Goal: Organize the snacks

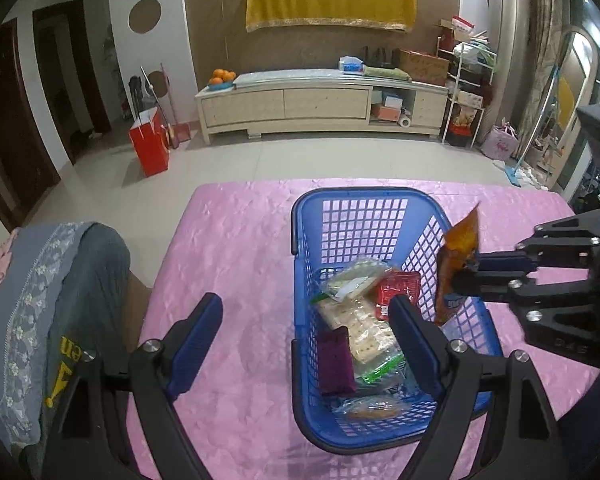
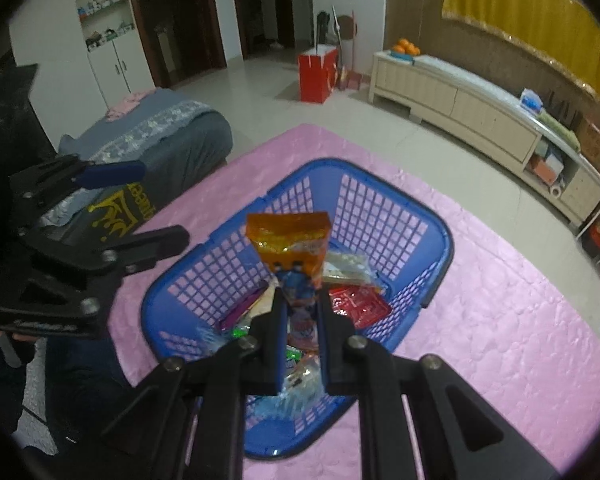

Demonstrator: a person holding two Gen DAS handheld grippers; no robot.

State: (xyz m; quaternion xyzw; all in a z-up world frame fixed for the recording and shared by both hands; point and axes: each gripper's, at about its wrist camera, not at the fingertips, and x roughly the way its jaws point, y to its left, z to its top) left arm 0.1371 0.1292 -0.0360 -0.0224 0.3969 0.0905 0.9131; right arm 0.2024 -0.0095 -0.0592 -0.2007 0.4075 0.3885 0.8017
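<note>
One orange snack packet (image 2: pixel 289 243), print unreadable, pinched in right claw (image 2: pixel 300 300) above blue basket (image 2: pixel 440 236).

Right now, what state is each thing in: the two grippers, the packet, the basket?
Left gripper: open, holding nothing.
Right gripper: shut on the orange packet.
Orange packet: held upright above the basket.
Basket: on the pink table, partly filled with snacks.
Purple packet: lying in the basket.
</note>
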